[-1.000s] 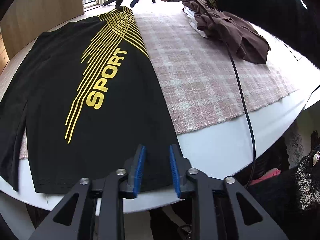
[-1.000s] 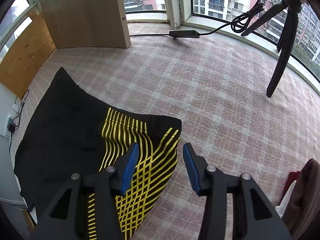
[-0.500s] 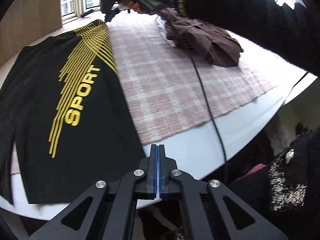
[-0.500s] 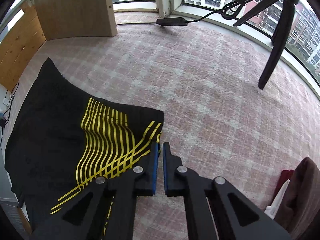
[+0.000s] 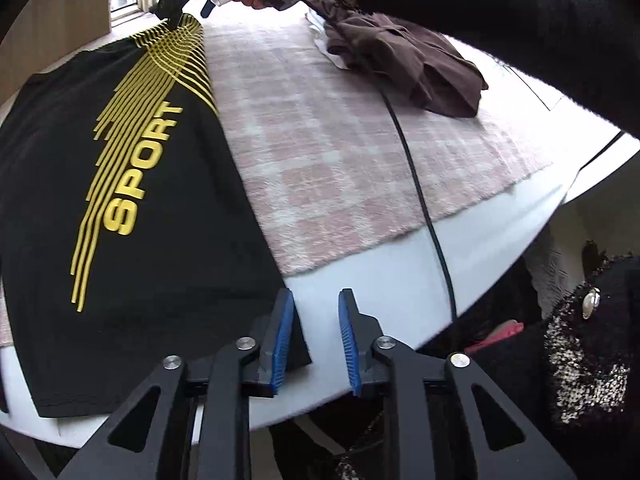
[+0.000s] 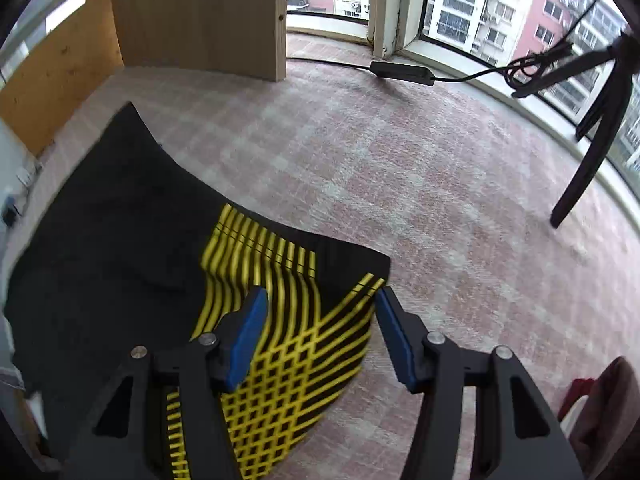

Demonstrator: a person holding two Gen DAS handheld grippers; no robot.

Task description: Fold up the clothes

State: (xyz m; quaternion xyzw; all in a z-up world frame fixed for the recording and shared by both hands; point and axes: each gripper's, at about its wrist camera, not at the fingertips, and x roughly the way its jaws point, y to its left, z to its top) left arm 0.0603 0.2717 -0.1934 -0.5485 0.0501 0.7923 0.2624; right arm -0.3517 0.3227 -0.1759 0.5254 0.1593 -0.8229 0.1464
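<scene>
Fingers [image 5: 285, 332] of the left gripper [image 5: 316, 338] spread apart, grasping nothing, poised over the near right corner of the black SPORT shirt [image 5: 120, 184] at the hem. Fingers [image 6: 248, 334] of the right gripper [image 6: 318, 336] likewise released, straddling the far yellow-striped corner of the shirt, fabric rippled and slightly lifted between them. Shirt spread flat across the left part of a white round tabletop [image 5: 384, 280], partly over a pink plaid cloth [image 5: 340, 140] covering most of the surface. Crumpled brown garment [image 5: 412, 64] heaped on the plaid cloth toward the far right, a bit of white fabric [image 5: 320, 38] showing beneath it, well apart from the shirt. Black cable [image 5: 420, 200] trailing across cloth and tabletop edge. Light wooden panel [image 6: 200, 16] standing at the far edge, orange-toned wood panel [image 6: 60, 80] beside it on the left. Curved window [image 6: 480, 8] behind, pale and pink apartment blocks outside. Black power adapter [image 6: 402, 72] lying near the sill, its cord coiled toward a dark tripod leg [image 6: 592, 136] slanting down onto the plaid surface.
</scene>
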